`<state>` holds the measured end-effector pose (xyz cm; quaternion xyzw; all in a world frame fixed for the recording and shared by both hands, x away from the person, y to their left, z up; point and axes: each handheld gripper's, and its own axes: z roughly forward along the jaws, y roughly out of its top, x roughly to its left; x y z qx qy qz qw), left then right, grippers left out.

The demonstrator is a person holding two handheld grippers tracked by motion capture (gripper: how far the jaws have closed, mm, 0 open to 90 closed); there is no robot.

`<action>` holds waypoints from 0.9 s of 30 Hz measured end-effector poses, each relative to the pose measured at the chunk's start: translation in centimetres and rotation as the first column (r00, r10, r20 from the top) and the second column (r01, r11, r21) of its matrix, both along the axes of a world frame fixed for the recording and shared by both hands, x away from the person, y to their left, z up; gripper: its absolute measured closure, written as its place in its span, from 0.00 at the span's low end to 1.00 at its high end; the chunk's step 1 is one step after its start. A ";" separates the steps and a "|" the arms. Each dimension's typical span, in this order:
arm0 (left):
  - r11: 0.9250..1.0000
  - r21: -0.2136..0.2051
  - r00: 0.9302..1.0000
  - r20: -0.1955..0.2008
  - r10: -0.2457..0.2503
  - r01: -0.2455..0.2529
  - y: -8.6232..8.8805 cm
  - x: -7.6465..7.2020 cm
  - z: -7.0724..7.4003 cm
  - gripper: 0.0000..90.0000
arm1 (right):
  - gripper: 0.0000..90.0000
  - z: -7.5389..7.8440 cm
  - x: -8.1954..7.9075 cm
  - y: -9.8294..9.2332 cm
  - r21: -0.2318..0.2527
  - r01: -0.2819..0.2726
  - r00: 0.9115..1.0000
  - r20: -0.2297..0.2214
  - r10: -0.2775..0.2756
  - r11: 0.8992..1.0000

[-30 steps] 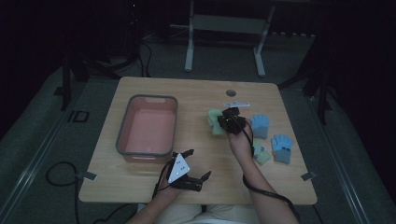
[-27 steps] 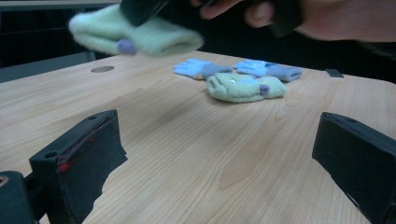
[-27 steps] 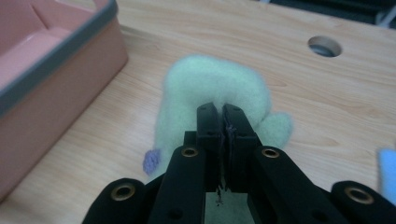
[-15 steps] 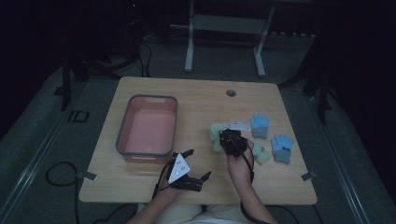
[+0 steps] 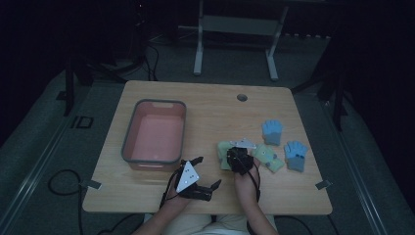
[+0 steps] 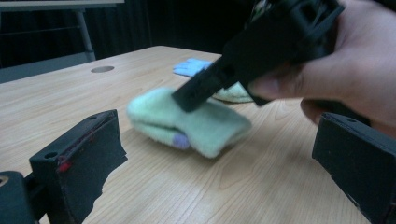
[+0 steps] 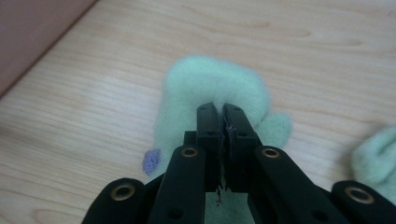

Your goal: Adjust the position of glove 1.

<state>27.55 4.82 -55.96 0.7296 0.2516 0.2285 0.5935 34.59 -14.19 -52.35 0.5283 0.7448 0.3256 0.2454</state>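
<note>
High view: pink bin (image 5: 128,147) holds nothing.

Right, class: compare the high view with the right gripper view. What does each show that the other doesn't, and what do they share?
High view: two blue gloves at the table's right side, and the left gripper, open, near the front edge.

Right gripper view: the right gripper with its jaws shut together above a green mitten, and a purple patch on that mitten.

Shared: that green mitten, a second green mitten beside it, the pink tub and the wooden table.
</note>
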 end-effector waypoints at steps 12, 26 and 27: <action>1.000 -0.001 1.000 0.000 -0.001 0.001 0.0 0.0 0.0 0.02 | 0.82 -2.3 0.8 -0.5 0.027 -0.051 0.997 -0.048 0.052 0.998; 1.000 0.001 1.000 0.000 -0.002 0.002 0.0 0.0 0.0 0.02 | 0.70 1.8 1.4 -5.7 -0.030 -0.306 0.951 0.036 0.307 0.952; 1.000 0.004 1.000 0.000 -0.003 0.003 0.0 0.0 0.0 0.02 | 0.71 2.1 1.6 -6.6 -0.037 -0.320 0.946 0.038 0.322 0.947</action>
